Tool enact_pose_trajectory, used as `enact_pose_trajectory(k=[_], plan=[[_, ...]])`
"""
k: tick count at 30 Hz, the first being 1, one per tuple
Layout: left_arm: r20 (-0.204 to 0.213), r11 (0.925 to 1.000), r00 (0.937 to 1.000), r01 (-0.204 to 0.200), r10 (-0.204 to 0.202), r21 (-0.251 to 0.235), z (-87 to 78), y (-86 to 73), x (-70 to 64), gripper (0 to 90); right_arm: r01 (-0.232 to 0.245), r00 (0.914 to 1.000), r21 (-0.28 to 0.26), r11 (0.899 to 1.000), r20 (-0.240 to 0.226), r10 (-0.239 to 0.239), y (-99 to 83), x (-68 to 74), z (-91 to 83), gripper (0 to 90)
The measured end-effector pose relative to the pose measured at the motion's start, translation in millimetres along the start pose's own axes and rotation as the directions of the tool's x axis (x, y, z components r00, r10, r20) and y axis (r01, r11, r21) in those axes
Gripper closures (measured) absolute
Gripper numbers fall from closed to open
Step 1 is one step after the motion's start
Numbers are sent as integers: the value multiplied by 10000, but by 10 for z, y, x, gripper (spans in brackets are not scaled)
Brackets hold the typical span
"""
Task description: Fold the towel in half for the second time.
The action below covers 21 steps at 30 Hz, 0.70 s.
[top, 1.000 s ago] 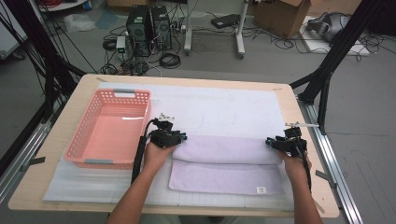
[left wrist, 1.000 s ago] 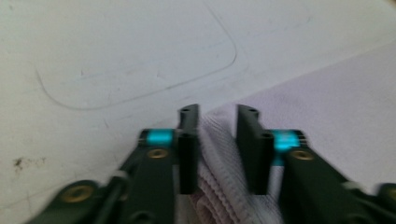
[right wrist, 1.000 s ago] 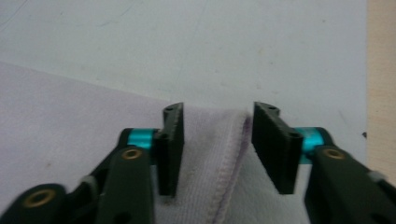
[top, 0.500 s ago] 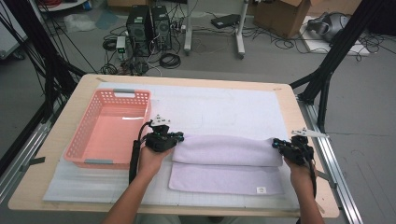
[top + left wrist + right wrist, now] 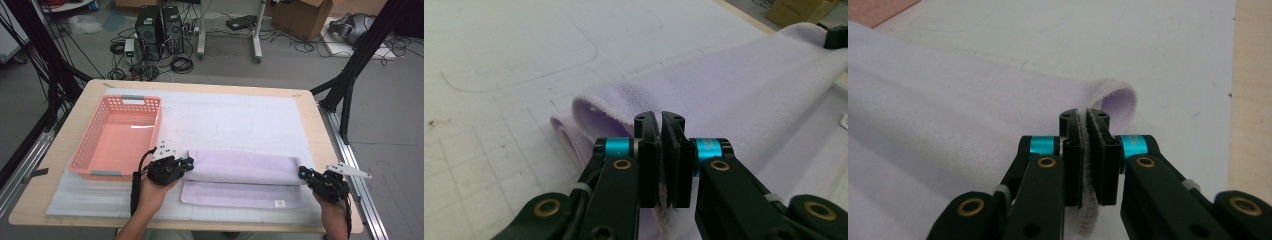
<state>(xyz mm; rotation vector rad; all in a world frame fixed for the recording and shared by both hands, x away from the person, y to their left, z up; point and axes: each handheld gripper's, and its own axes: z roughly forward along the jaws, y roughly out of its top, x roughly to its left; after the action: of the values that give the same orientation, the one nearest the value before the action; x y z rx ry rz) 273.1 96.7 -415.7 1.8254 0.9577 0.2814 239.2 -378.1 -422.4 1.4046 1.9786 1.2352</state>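
Observation:
A lilac towel lies near the table's front edge, its far half doubled over toward me so a lower layer with a small label sticks out in front. My left gripper is shut on the towel's left edge, with cloth pinched between the jaws. My right gripper is shut on the towel's right edge, its jaws clamped on the folded hem. In the left gripper view the towel stretches away to the other gripper.
A pink plastic basket stands empty at the left, just beyond my left hand. A white mat covers the wooden table. Black frame legs, computers and cables sit on the floor behind.
Both grippers have drawn toward me with the towel's edge, rolling the folded half further over the lower layer. The right gripper has moved farthest down and right.

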Motion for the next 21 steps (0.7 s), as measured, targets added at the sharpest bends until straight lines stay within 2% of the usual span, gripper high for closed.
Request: enact_pose_trajectory(k=[5,9,11,13,15,17,18,19,20,21], plan=[[248,9998,9996,-134,130,129,-101,-119,-92,853,89,9999,167,9998,-121,-87,-69,82,-109,851],[487,9999,9988,-64,57,146,-161,-185,-101,821,84,9996,365,9993,-255,-75,-140,115,-189,827],[473,10000,9989,-4,-1,97,-185,-183,-82,773,88,9996,491,9988,-272,-75,-159,128,-228,763],[360,9998,9992,196,-197,40,-175,-157,-36,665,-58,10000,235,9997,-65,59,-124,112,-258,662],[300,9989,9985,455,-457,99,-131,-129,-2,587,-322,9995,-133,9994,-81,321,-53,88,-268,639],[244,9983,9985,479,-487,324,-51,-111,16,542,-255,9997,-134,9996,39,255,18,77,-220,621],[244,9983,9985,479,-487,324,-51,-111,16,541,-247,9996,-71,9997,93,248,50,77,-179,613],[177,9967,9982,561,-572,584,39,-109,31,548,-211,9997,16,9998,129,210,81,75,-119,613],[201,9956,9977,632,-647,691,77,-111,32,576,-236,9996,60,9997,148,235,97,79,-79,619],[206,9953,9980,586,-603,774,102,-115,35,645,-192,9996,175,9997,196,188,111,81,-30,652]])
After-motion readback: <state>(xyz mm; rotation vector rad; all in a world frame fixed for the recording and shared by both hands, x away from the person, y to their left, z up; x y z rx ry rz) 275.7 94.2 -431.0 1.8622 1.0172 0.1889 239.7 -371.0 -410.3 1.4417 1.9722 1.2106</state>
